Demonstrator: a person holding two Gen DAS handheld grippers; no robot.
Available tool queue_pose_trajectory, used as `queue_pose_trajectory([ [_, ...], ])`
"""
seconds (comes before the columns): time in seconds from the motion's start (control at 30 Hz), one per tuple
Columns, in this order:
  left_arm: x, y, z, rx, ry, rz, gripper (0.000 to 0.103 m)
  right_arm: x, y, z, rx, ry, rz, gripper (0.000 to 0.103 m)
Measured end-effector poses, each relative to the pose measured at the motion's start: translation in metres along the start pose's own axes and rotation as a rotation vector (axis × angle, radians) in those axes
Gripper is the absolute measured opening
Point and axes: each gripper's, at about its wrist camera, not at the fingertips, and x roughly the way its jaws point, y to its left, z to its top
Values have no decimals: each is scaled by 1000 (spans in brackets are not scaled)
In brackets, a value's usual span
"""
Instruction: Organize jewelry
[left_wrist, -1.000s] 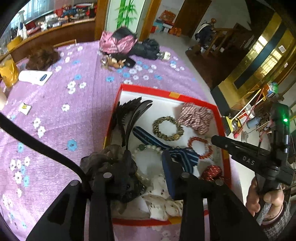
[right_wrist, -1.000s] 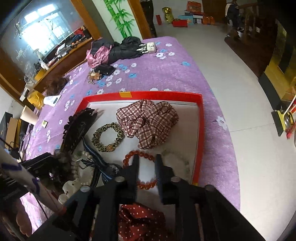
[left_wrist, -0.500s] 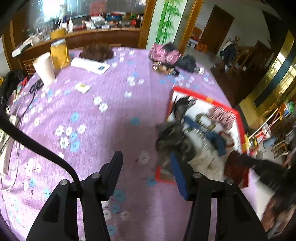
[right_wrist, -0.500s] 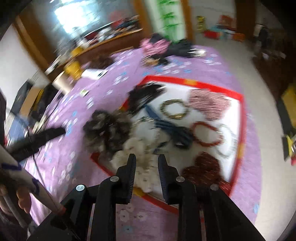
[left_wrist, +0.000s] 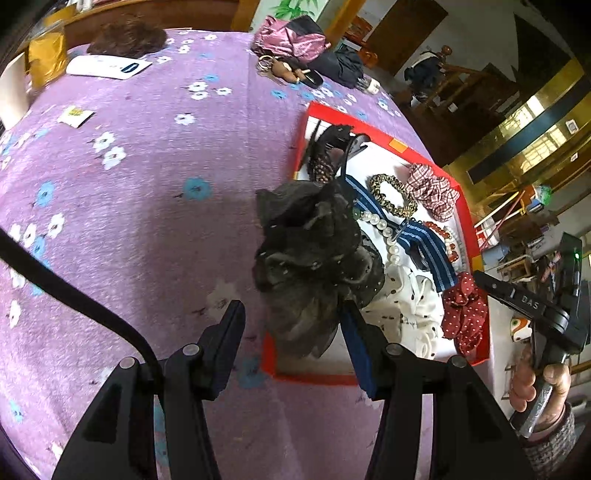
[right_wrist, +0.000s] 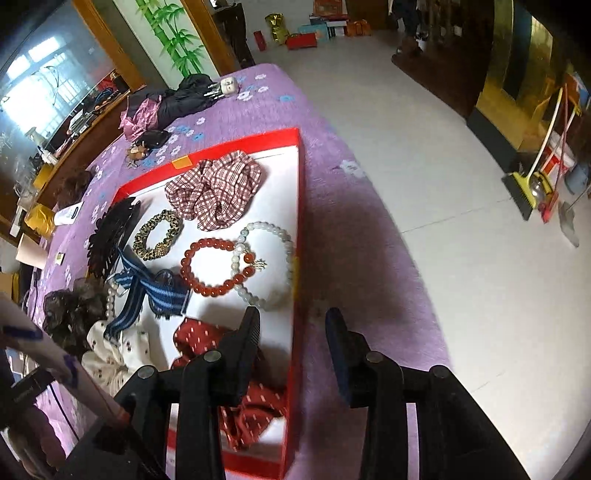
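Note:
A red-rimmed white tray (left_wrist: 472, 236) (right_wrist: 300, 192) on the purple floral cloth holds hair ties and bracelets. A black lace scrunchie (left_wrist: 314, 258) (right_wrist: 68, 314) hangs over the tray's near-left rim. Inside lie a plaid scrunchie (right_wrist: 216, 192), a leopard scrunchie (right_wrist: 157, 234), a red bead bracelet (right_wrist: 214, 267), a pale bead bracelet (right_wrist: 267, 266), a blue striped bow (right_wrist: 147, 291), a red dotted scrunchie (right_wrist: 251, 398) and a white dotted one (left_wrist: 410, 314). My left gripper (left_wrist: 293, 328) is open and empty, just short of the black scrunchie. My right gripper (right_wrist: 291, 332) is open and empty over the tray's right rim.
A pink and black bag pile (left_wrist: 295, 40) and keys (left_wrist: 284, 70) lie at the table's far side. A yellow jar (left_wrist: 46, 55), a white card (left_wrist: 107, 66) and a dark wig (left_wrist: 127, 37) sit far left. The table edge drops to tiled floor (right_wrist: 480, 221) on the right.
Both grippers pulled back from the tray and opened. The left one let go of the black scrunchie at the tray's rim. The right one swung toward the tray's right edge.

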Motion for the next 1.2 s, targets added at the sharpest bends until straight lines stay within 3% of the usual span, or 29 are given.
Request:
queue_pose_trajectory([
  [0.07, 7, -4, -1, 3, 21, 17, 31, 8, 1, 2, -5, 5, -18, 25],
  [0.1, 10, -5, -1, 3, 22, 50, 22, 13, 2, 3, -3, 9, -24, 12],
  [0.2, 9, -1, -3, -24, 10, 61, 15, 16, -3, 7, 28, 4, -23, 10],
  [0.3, -5, 3, -10, -41, -22, 56, 14, 11, -1, 9, 33, -8, -11, 7],
  [0.53, -59, 22, -27, -66, -131, 120, 14, 3, 34, 8, -13, -33, 46, 7],
  [0.9, -84, 108, -61, -200, -110, 221, 14, 32, 126, -16, -140, 20, 108, 7],
  [1.07, -87, 127, -72, -236, -89, 189, 15, 40, 144, -27, -158, 40, 84, 6],
  [1.17, -97, 125, -78, -242, -108, 151, 21, 36, 145, -27, -146, 36, 75, 7],
  [1.2, -101, 123, -79, -238, -111, 143, 27, 31, 145, -26, -141, 27, 76, 15],
])
